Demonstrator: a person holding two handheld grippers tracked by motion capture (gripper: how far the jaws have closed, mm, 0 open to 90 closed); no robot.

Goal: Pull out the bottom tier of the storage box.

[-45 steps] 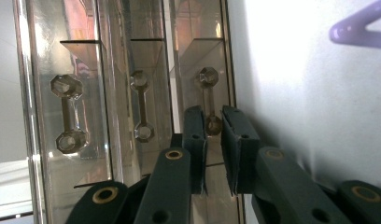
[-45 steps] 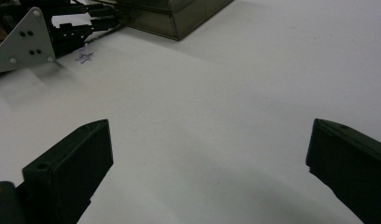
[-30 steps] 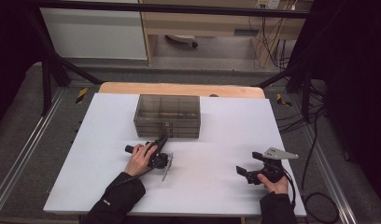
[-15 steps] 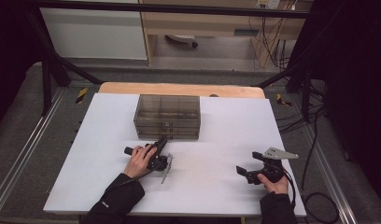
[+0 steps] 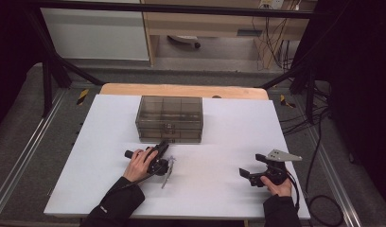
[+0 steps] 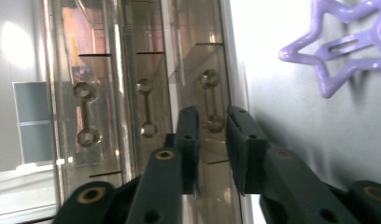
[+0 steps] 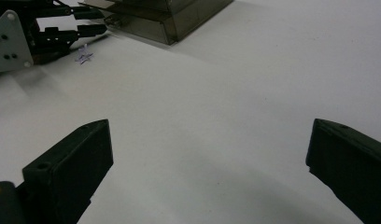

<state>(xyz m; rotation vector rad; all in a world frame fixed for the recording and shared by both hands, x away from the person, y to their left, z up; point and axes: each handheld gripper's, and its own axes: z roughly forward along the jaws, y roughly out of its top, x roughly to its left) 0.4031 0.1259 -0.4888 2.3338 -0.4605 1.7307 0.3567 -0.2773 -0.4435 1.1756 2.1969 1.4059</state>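
Observation:
A smoky clear drawer box (image 5: 170, 118) stands in the middle of the white table (image 5: 229, 127). My left gripper (image 5: 162, 145) points at its front. In the left gripper view the box front (image 6: 146, 70) shows three drawer handles, and the gripper (image 6: 213, 116) has its jaws a narrow gap apart, either side of the handle (image 6: 209, 100) of the drawer nearest the table. A purple star-shaped piece (image 6: 338, 46) lies on the table beside that gripper. My right gripper (image 5: 244, 173) rests at the front right, open wide with nothing in it (image 7: 209, 135).
In the right gripper view the left gripper (image 7: 62, 28), the purple star (image 7: 84, 57) and the box corner (image 7: 170, 18) lie far off. A wooden strip (image 5: 181, 90) runs along the table's back edge. Cables (image 5: 319, 142) hang off the right side.
The left hand and its gripper have edged slightly closer to the box front. The right gripper has stayed where it was.

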